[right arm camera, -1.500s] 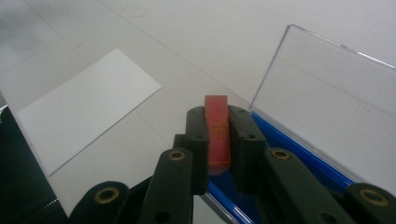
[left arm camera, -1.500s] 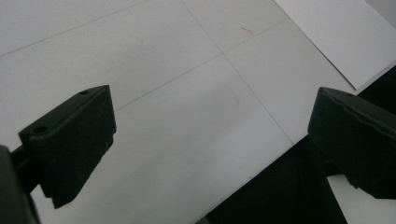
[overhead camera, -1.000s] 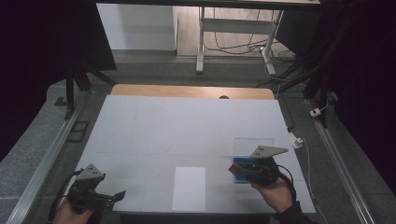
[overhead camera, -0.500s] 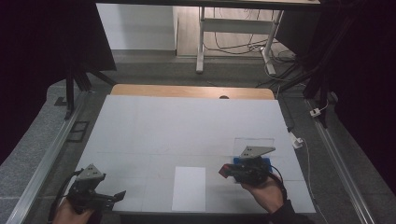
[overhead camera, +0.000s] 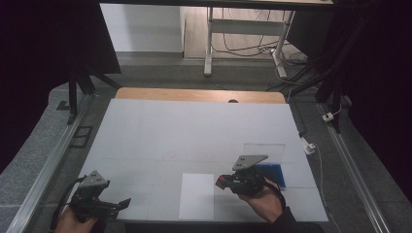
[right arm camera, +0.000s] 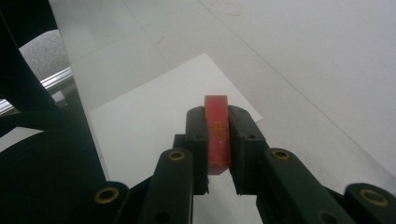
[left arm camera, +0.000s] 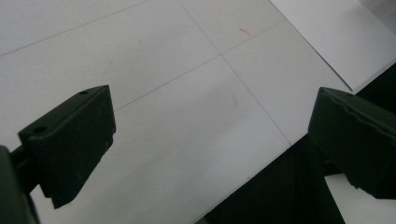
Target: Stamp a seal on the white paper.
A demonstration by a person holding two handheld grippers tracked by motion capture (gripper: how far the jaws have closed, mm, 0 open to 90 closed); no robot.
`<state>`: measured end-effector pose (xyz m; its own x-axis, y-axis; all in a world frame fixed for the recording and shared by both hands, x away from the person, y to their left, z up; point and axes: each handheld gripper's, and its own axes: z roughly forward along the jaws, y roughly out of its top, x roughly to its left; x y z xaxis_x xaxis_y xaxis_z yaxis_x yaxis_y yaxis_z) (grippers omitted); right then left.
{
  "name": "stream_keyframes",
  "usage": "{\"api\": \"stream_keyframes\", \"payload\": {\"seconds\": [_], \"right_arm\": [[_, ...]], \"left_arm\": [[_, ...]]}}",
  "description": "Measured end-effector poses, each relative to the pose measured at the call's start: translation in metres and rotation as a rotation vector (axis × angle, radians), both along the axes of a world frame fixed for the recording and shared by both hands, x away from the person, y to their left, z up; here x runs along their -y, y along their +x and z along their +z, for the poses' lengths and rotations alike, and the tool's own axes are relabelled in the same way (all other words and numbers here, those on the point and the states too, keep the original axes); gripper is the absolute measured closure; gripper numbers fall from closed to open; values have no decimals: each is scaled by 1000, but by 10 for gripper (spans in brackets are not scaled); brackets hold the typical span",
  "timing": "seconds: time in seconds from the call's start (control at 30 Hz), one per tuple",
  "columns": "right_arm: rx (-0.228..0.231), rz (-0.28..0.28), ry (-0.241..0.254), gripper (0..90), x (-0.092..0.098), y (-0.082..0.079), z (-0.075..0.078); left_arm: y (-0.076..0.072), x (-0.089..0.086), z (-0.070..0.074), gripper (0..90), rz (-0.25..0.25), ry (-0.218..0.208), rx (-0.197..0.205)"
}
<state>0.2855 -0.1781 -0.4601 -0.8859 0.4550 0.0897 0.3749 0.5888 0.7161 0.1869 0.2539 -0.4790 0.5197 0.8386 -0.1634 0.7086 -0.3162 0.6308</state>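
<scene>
A small red block is sitting between the jaws of the right gripper. The two black jaws are pressing on its flat sides, so the block is standing on edge and poking out a little past the tips. There are some faint yellow marks on its narrow face, too small to read. The block is hanging just above a white sheet of paper, near the sheet's corner.

From the high view, the right gripper is pointing toward the left, with the red block showing as a tiny red spot at its tip, right beside the edge of the paper. A hand is holding this gripper from behind. Just behind the gripper a blue thing is lying flat on the worktop, and a clear see-through box is standing beside it.

The left gripper is waiting near the front left corner of the worktop, well apart from the paper. In the left gripper view its jaws are standing wide open with nothing between them, only the bare white worktop and a corner of the paper farther off.
</scene>
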Motion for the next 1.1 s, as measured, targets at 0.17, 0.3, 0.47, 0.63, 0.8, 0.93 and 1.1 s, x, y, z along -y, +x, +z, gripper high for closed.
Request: {"api": "stream_keyframes", "payload": {"seconds": [0.17,0.3,0.47,0.63,0.8,0.93,1.1], "right_arm": [[-10,24,-4,792,-12,0,-4],[-9,49,-17,792,-23,0,-6],[-6,72,-33,792,-37,0,-10],[-2,97,-44,792,-49,-1,-14],[-1,119,-60,792,-59,-2,-19],[-3,136,-81,792,-67,-2,-23],[12,151,-110,793,-72,-2,-29]], "left_arm": [[0,0,0,14,0,-1,2],[0,0,0,14,0,0,1],[0,0,0,14,0,-1,2],[0,0,0,14,0,1,3],[0,0,0,14,-1,1,3],[-1,0,0,14,-1,1,4],[-1,0,0,14,-1,0,4]]}}
